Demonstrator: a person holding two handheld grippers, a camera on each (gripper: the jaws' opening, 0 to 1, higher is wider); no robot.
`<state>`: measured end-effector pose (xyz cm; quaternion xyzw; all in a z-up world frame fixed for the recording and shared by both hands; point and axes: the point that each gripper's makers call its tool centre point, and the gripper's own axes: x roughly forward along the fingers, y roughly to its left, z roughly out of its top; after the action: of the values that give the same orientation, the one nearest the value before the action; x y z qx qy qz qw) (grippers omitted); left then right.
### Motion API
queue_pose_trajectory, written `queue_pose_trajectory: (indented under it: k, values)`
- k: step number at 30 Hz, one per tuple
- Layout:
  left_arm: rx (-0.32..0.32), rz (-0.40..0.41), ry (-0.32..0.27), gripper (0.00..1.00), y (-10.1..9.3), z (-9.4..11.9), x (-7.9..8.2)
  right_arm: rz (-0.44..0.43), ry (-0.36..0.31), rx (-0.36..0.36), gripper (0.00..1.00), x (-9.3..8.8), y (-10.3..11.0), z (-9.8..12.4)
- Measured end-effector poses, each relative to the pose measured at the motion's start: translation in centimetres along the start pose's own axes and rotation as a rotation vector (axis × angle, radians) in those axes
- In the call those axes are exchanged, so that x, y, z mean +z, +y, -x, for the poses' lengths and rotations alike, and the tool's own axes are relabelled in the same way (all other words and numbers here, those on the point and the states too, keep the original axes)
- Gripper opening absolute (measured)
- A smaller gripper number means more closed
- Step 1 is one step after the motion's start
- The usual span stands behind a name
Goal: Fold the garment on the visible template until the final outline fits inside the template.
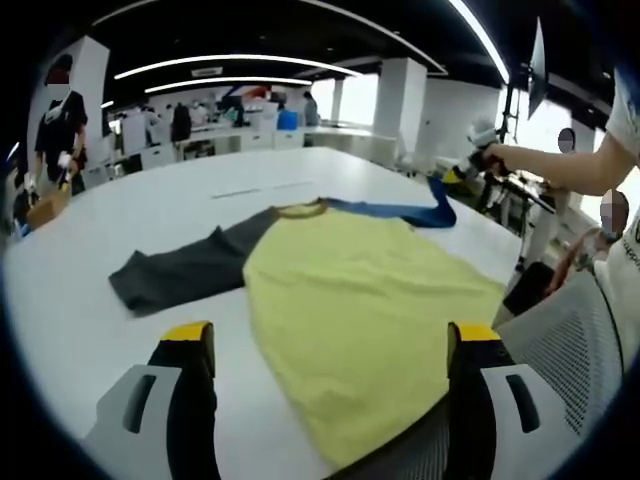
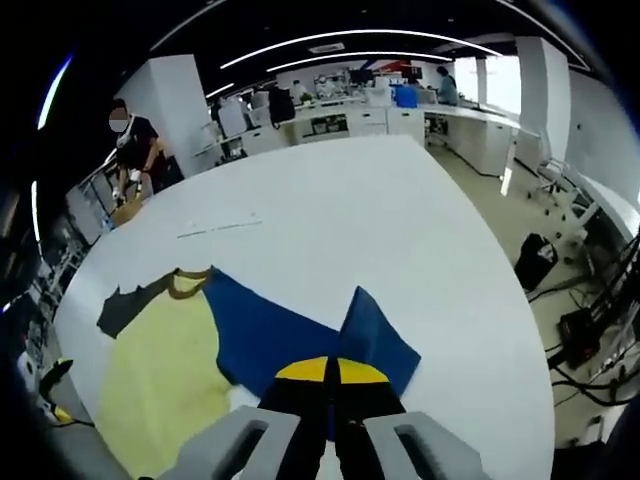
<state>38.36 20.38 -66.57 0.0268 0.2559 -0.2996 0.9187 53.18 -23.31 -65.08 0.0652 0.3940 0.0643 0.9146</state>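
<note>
My left gripper hangs released, jaws wide apart, over the lower middle of the frame. The shirt lies flat on the table just ahead of it, collar pointing to the upper middle, its long axis running away from me. My right gripper is clenched on the blue sleeve, lifted at the far right, so it is nearer for folding inward.

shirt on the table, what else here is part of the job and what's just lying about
Job: shirt, blue sleeve pinched in the right gripper, left gripper open, table.

Lying about: chair, desks, bag, cables.
</note>
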Motion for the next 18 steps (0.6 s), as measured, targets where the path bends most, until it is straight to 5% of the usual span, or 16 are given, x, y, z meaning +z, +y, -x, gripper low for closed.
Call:
queue_pose_trajectory:
  k: [18]
  values:
    - [-0.01,-0.007,-0.006,0.94,-0.2,0.0,0.3,0.051,0.026,0.083,0.0,1.5,5.2,-1.8]
